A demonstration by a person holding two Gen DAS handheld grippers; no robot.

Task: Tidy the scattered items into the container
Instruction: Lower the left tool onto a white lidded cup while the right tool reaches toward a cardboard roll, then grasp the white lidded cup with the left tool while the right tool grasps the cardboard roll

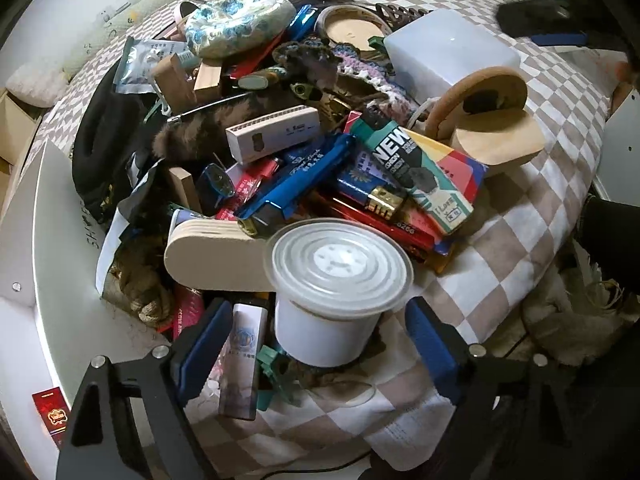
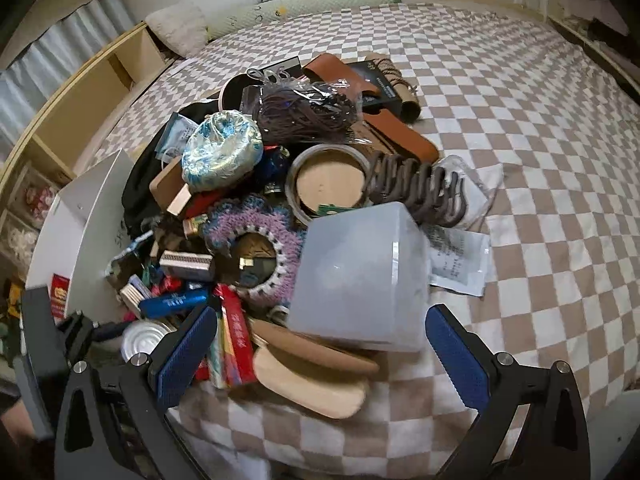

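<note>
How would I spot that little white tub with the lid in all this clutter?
Start at the checkered bedspread and find the heap of odds and ends on it. At the heap's near edge, between the blue pads of the left tongs, stands the white tub. It alone has a round translucent lid with raised rings.

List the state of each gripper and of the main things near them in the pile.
Left gripper: jaws open, either side of the cup, pads not touching it.
Right gripper: jaws open, empty.
Lidded white cup: upright, lid on.
Translucent box: lying tilted on the pile.
Tape roll: lying flat.
</note>
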